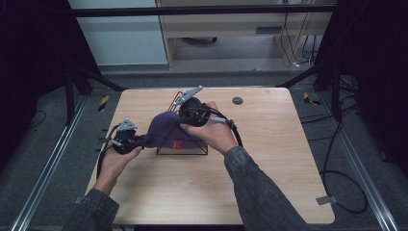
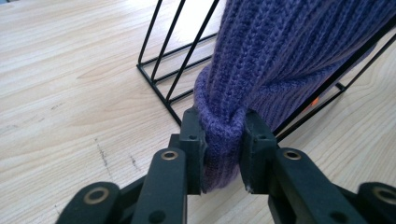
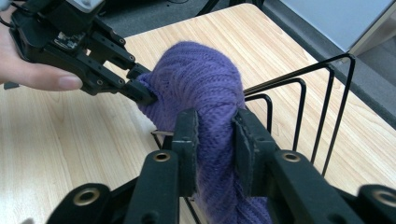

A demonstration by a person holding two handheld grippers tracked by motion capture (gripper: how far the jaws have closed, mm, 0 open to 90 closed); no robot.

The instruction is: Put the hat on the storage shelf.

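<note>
A purple knit hat (image 1: 166,129) with an orange mark lies draped over a black wire rack (image 1: 192,151) in the middle of the wooden table. At the hat's left end my left gripper (image 1: 146,140) is shut on the rolled rim, and the knit (image 2: 280,56) bunches between its pads (image 2: 223,121). My right gripper (image 1: 186,119) comes in from the upper right and is shut on a thick fold of the hat (image 3: 201,79) between its jaws (image 3: 215,119). The left gripper (image 3: 140,86) is in the right gripper view too, biting the far rim. Rack wires (image 3: 322,93) rise beside the hat.
A small dark disc (image 1: 237,100) is set in the table (image 1: 269,183) near its far edge. Cables trail from both grippers over the table. Bare wood lies in front of the rack and to its right. Black frame legs and floor cables surround the table.
</note>
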